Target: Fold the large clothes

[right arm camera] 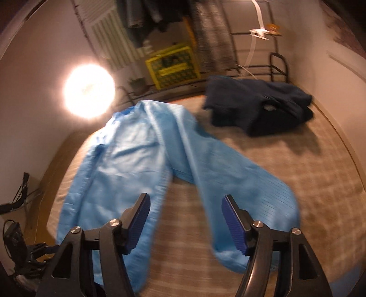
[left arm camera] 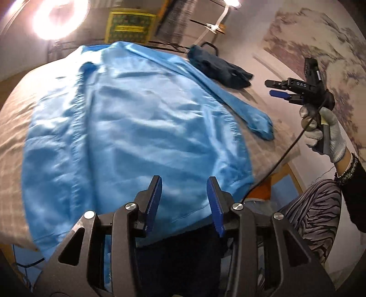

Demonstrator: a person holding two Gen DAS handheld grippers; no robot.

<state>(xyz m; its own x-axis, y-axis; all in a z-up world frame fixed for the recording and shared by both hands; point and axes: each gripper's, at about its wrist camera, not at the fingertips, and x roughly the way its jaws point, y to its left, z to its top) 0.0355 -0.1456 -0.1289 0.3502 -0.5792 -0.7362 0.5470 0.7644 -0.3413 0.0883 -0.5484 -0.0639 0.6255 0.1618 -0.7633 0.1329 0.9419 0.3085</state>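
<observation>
Blue garment (left arm camera: 128, 128): light, slippery, limp. Both grippers (left arm camera: 184, 203) (right arm camera: 185, 225) parted, empty. Take the sleeve (right arm camera: 240, 198) cuff, 5 o'clock.

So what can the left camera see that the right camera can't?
Only the left wrist view shows the person's gloved hand holding the right gripper out to the side, plus a striped trouser leg. Only the right wrist view shows a potted plant and clothes hanging at the back. Both show the light blue jacket spread on the beige bed, the folded dark garment, the yellow crate and a bright lamp. Each gripper's jaws are open with nothing held.
</observation>
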